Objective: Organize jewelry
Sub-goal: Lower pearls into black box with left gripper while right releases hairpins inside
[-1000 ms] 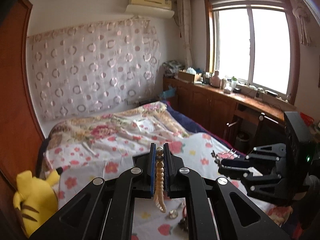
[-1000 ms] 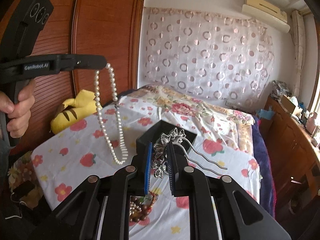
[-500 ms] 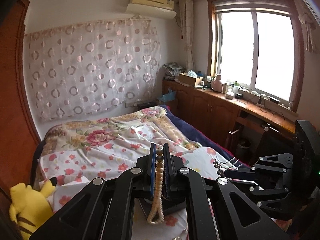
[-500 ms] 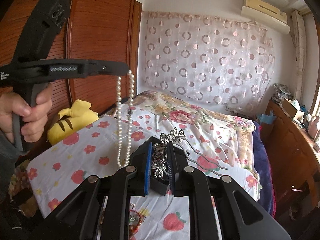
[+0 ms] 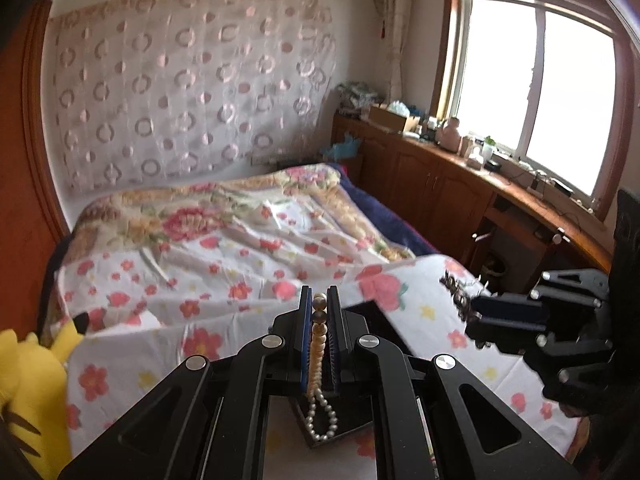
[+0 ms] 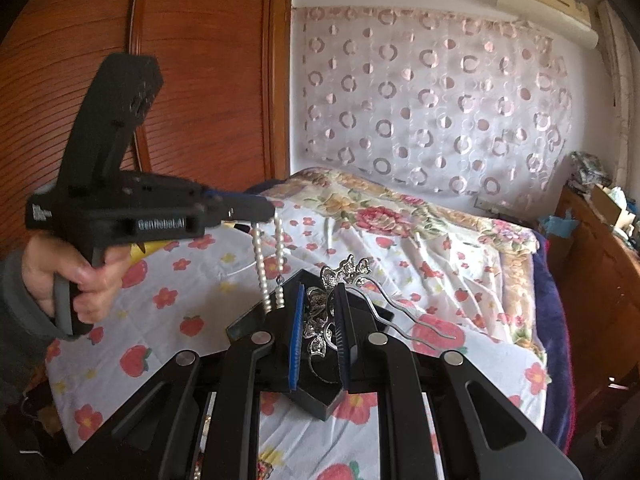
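Observation:
My left gripper (image 5: 319, 307) is shut on a pearl necklace (image 5: 320, 420), whose loop dangles over the near corner of an open black jewelry box (image 5: 378, 326) on the bed. The right wrist view shows that left gripper (image 6: 269, 211) from the side, a hand (image 6: 76, 280) around its grip and the pearl necklace (image 6: 267, 276) hanging from its tips. My right gripper (image 6: 320, 292) is shut on a silver ornate hairpin (image 6: 318, 320), prongs pointing right, just above the black box (image 6: 322, 406). In the left wrist view the right gripper (image 5: 474, 314) sits at the right.
A floral sheet (image 5: 240, 264) covers the bed. A yellow plush toy (image 5: 24, 392) lies at the bed's left edge beside a wooden wardrobe (image 6: 200, 80). A wooden cabinet (image 5: 440, 200) with clutter runs under the window. More beaded jewelry (image 6: 264, 470) lies below my right gripper.
Both grippers have moved forward and lower toward the black box. The pearl loop, earlier hanging over the sheet, now dangles at the box. Both grips are unchanged.

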Motion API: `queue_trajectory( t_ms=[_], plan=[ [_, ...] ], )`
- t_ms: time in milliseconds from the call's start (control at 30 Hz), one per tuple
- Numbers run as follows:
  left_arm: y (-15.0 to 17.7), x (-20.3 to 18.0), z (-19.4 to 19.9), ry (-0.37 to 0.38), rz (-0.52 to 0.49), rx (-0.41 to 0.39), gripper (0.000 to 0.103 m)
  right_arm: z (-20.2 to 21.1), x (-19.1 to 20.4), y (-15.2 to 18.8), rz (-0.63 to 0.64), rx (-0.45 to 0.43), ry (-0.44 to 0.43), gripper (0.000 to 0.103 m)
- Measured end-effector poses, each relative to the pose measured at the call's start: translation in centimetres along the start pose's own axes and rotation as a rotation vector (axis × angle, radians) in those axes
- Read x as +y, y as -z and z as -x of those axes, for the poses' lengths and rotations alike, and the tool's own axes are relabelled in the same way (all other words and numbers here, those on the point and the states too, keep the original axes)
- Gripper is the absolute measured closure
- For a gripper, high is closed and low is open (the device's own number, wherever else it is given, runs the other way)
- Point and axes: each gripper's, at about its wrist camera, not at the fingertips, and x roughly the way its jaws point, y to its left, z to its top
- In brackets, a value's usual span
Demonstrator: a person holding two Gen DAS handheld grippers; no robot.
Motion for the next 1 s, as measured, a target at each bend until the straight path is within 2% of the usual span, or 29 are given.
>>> queue_trajectory(
  t_ms=[233,467,567,633,733,767,900,1000],
  plan=[
    [2.8,1.9,-2.6,-0.004,0.029,0.054,0.096,-3.0,0.0,0.0,0.012,0.022,-0.050,0.086],
    [4.2,2.8,-2.9,-0.009,0.044,0.064,0.096,-6.7,0.4,0.5,0.011,0.070,-0.105,0.086],
    [4.7,3.0,-2.6,-0.010,0.056,0.059,0.096,-8.1,0.4,0.9,0.010,0.095,-0.102,0.086],
    [5.1,3.2,-2.3,-0.014,0.059,0.058,0.095,-8.7,0.6,1.1,0.012,0.108,-0.108,0.092],
    [5.7,3.3,-1.9,-0.023,0.060,0.054,0.085,-9.2,0.8,1.0,0.017,0.114,-0.092,0.093],
    [5.9,3.3,-1.7,-0.026,0.062,0.052,0.082,-9.2,0.8,0.9,0.015,0.115,-0.095,0.097],
    [6.7,3.4,-0.8,-0.030,0.073,0.047,0.076,-8.8,0.5,0.9,0.002,0.111,-0.084,0.097],
    [7.3,3.1,-0.1,-0.042,0.070,0.043,0.068,-7.6,0.2,1.2,-0.025,0.103,-0.075,0.097]
  ],
)
